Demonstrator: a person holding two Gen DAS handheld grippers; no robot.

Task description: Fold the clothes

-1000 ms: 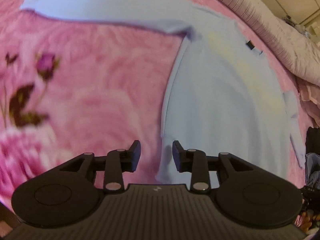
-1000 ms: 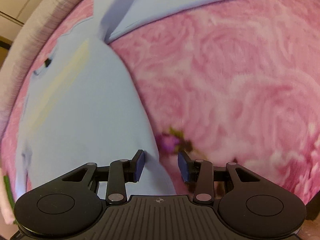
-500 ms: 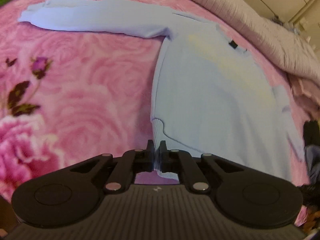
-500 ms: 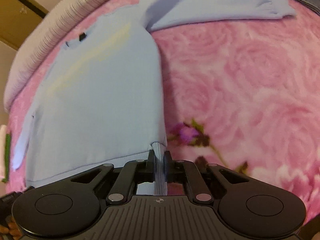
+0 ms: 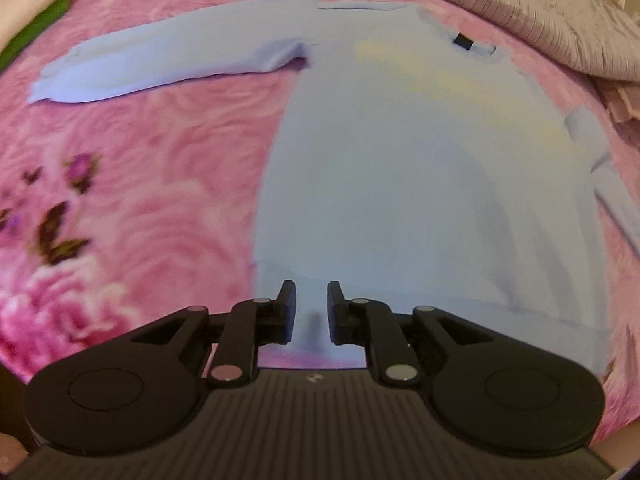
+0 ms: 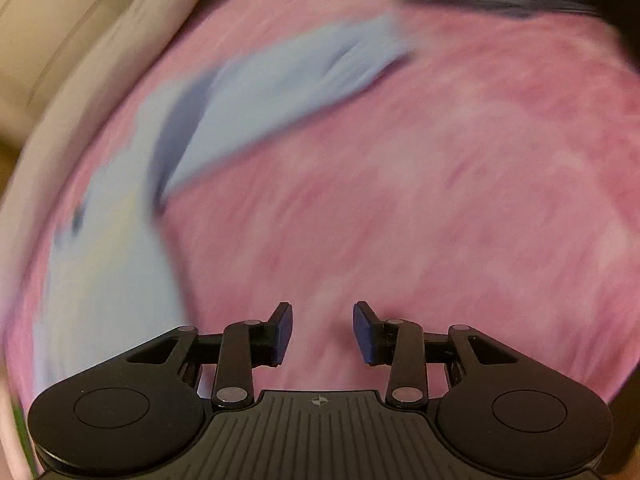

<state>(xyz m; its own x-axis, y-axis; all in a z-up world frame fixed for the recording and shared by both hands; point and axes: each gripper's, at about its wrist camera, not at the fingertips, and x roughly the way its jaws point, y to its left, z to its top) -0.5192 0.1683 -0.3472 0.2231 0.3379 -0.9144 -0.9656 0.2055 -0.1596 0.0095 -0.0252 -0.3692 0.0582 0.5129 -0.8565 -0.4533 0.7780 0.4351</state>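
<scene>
In the left wrist view the left gripper (image 5: 311, 296) hung over the hem of the sweater (image 5: 400, 184), at the lower middle of the frame. Its jaws stood a little apart and were opening; the hem's pale blue cloth showed in the gap behind them, but the pads did not seem to press on it. The sweater lay flat on the pink blanket (image 5: 140, 184), its body filling the centre and right of the frame. One sleeve (image 5: 172, 64) ran out to the upper left, straight and smooth, with its cuff at the far left. The collar sat at the upper right, a small dark tag (image 5: 463, 42) on it. A faint yellowish patch showed across the chest. The other sleeve lay folded down along the right edge of the body. A pale quilt (image 5: 540, 12) edged the upper right of the frame.

The right wrist view was heavily blurred. The right gripper (image 6: 322, 320) had its jaws well apart and opening, with only pink blanket (image 6: 400, 200) between them. The sweater (image 6: 120, 260) lay off to the left there, clear of the jaws, with a sleeve (image 6: 288, 84) stretching toward the upper middle of the frame.
</scene>
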